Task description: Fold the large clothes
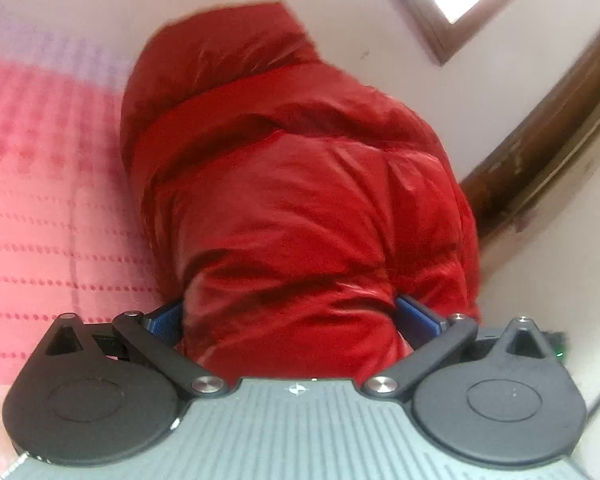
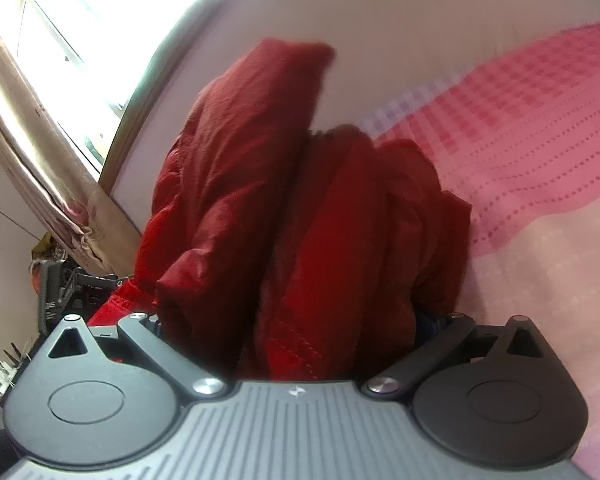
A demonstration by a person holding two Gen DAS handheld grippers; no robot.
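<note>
While each gripper pinches the red jacket (image 1: 300, 200) at bottom centre, left gripper (image 1: 290, 316) and right gripper (image 2: 292, 320) equally near, its long axis runs toward the frame top, above the pink bedspread (image 1: 48, 208).

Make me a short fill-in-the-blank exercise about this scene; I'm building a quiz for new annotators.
1. Both claws grip a puffy jacket whose colour is ____.
2. In the left wrist view, the left claw has the jacket bunched between its ____ finger pads.
3. Beside the jacket lies a checked bedspread coloured ____.
4. In the right wrist view, the right claw points toward a wall with a bright ____ on its left.

Missing words: red; blue; pink; window
</note>
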